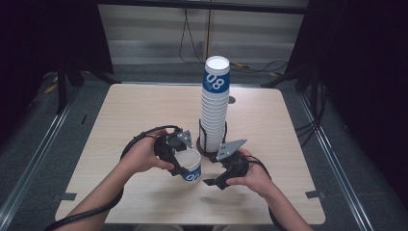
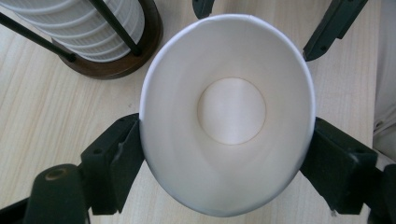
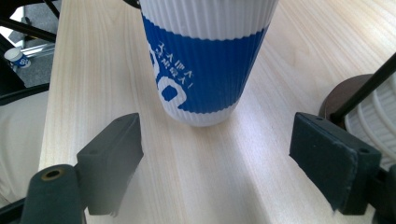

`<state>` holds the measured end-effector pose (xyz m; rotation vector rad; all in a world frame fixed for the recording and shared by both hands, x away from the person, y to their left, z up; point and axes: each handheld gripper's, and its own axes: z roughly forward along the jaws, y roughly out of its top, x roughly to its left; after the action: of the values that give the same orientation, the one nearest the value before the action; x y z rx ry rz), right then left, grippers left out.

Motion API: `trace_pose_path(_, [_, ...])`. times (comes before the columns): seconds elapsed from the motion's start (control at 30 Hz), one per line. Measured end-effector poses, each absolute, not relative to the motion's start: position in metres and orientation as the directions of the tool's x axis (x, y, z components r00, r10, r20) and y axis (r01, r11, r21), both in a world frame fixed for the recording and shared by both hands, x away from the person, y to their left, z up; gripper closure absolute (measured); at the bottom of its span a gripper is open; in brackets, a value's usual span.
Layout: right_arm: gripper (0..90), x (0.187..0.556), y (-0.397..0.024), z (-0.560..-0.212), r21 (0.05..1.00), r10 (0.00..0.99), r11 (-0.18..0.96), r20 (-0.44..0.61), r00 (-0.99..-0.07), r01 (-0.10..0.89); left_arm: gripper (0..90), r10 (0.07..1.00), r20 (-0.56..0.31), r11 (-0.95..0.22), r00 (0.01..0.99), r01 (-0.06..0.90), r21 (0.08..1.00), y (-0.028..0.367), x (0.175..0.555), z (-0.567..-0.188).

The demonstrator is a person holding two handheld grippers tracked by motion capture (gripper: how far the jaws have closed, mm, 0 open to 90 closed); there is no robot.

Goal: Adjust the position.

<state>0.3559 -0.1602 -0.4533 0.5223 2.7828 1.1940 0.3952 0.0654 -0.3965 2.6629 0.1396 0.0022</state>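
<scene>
So the biggest thing here is the light wooden table (image 1: pixel 134 115), square-ish with rounded corners. Just past its centre, toward 12 o'clock, there's a tall stack of paper cups (image 1: pixel 214 108), white ribbed walls, nested upside down with the top one showing a blue band and "08". The stack sits inside a cup holder (image 1: pixel 206 147) with a round dark wooden base and thin black rods running up the sides.

At about 7 o'clock from that holder is the single paper cup (image 1: pixel 191 166), white with a blue band, standing upright close to the holder base. Looking straight down into it in the left gripper view, the cup (image 2: pixel 229 112) is empty, just the bare round bottom.

The left gripper (image 1: pixel 177 156) has the cup rim pinched between its two pads, one pressing each side, and the rim looks squeezed into an oval. The right gripper (image 1: pixel 217 179) sits at around 4 o'clock from the cup, jaws spread wide with nothing between them; in its own view the cup (image 3: pixel 205 60) stands a bit beyond the pads, not touching.
</scene>
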Motion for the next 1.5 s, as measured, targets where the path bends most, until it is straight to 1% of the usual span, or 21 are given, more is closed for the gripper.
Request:
trace_pose_path(0.37, [15.9, 0.355, -0.163, -0.458, 0.709, 0.348, 0.637, 0.084, -0.934, 0.301, 18.0, 0.096, -0.015, -0.896, 0.995, 0.093, 0.434, 0.064, 0.393, -0.402])
trace_pose_path(0.4, [15.9, 0.355, -0.164, -0.458, 0.709, 0.348, 0.637, 0.085, -0.934, 0.302, 18.0, 0.076, -0.007, -0.9, 0.997, 0.071, 0.43, 0.064, 0.394, -0.402])
trace_pose_path(0.6, [15.9, 0.355, -0.165, -0.459, 0.712, 0.355, 0.632, 0.084, -0.931, 0.306, 17.6, 0.087, -0.008, -0.898, 0.996, 0.082, 0.431, 0.065, 0.392, -0.404])
trace_pose_path(0.63, [15.9, 0.355, -0.164, -0.459, 0.71, 0.357, 0.632, 0.088, -0.93, 0.31, 17.5, 0.083, 0.002, -0.903, 0.997, 0.074, 0.424, 0.065, 0.393, -0.404])
trace_pose_path(0.83, [15.6, 0.354, -0.165, -0.46, 0.705, 0.353, 0.641, 0.08, -0.932, 0.304, 17.2, 0.085, 0.012, -0.906, 0.996, 0.072, 0.418, 0.065, 0.392, -0.405])
trace_pose_path(1.13, [15.2, 0.353, -0.164, -0.462, 0.694, 0.35, 0.653, 0.078, -0.933, 0.303, 16.9, 0.072, 0.032, -0.921, 0.997, 0.055, 0.385, 0.067, 0.392, -0.407])
trace_pose_path(1.5, [14.8, 0.353, -0.165, -0.464, 0.695, 0.349, 0.652, 0.079, -0.934, 0.303, 15.9, 0.087, 0.032, -0.916, 0.996, 0.067, 0.395, 0.069, 0.391, -0.409])
